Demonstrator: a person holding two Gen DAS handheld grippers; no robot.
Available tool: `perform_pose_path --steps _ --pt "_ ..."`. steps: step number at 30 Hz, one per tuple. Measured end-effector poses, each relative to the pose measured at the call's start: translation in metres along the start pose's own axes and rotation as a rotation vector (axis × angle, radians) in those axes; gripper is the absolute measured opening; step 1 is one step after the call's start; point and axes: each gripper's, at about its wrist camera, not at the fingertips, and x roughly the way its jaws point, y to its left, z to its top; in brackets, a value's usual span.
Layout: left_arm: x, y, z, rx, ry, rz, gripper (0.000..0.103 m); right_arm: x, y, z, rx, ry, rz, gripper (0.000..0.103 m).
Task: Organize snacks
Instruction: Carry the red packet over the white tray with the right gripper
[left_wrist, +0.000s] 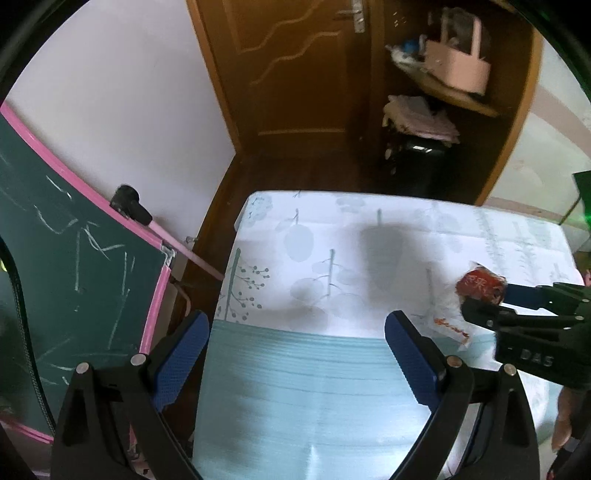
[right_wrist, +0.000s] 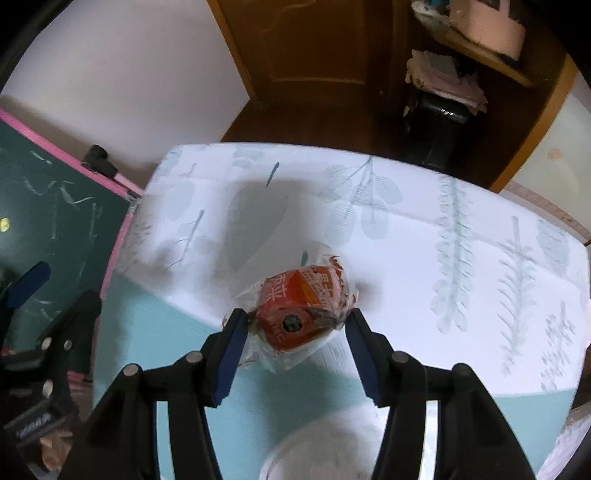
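A red snack in a clear plastic wrapper (right_wrist: 301, 314) is held between the blue pads of my right gripper (right_wrist: 295, 321), above the table with the white and pale-green cloth (right_wrist: 424, 236). The same snack (left_wrist: 480, 286) shows at the right of the left wrist view, held by the right gripper (left_wrist: 484, 301). My left gripper (left_wrist: 295, 325) is open and empty, over the front left part of the table (left_wrist: 314, 387).
A green chalkboard with a pink frame (left_wrist: 74, 277) leans left of the table. A brown door (left_wrist: 295, 66) and a shelf with a pink basket (left_wrist: 461, 66) stand behind. A blurred white rounded object (right_wrist: 325, 446) lies under the right gripper.
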Motion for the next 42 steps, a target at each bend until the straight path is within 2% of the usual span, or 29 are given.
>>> perform_pose_path --steps 9,15,19,23,29,36,42 --pt "-0.139 -0.015 -0.012 0.023 -0.138 -0.082 0.096 -0.154 -0.01 -0.055 -0.005 -0.176 0.007 0.055" --pt "-0.227 -0.032 -0.042 0.051 -0.21 -0.149 0.096 -0.258 -0.006 -0.123 -0.028 -0.326 0.021 0.055" --pt "-0.272 -0.048 -0.071 0.088 -0.239 -0.184 0.102 -0.3 -0.003 -0.167 -0.04 -0.4 0.028 0.056" --pt "-0.307 -0.067 -0.104 0.138 -0.27 -0.213 0.102 -0.325 -0.008 -0.21 -0.032 -0.449 0.051 0.056" --pt "-0.327 -0.093 -0.153 0.194 -0.266 -0.229 0.102 -0.334 -0.021 -0.266 0.011 -0.498 0.077 0.056" --pt "-0.312 -0.106 -0.203 0.186 -0.208 -0.262 0.102 -0.324 -0.027 -0.323 0.065 -0.556 0.045 0.057" --pt "-0.28 -0.106 -0.226 0.111 -0.104 -0.282 0.102 -0.296 -0.025 -0.351 0.109 -0.536 0.045 0.057"
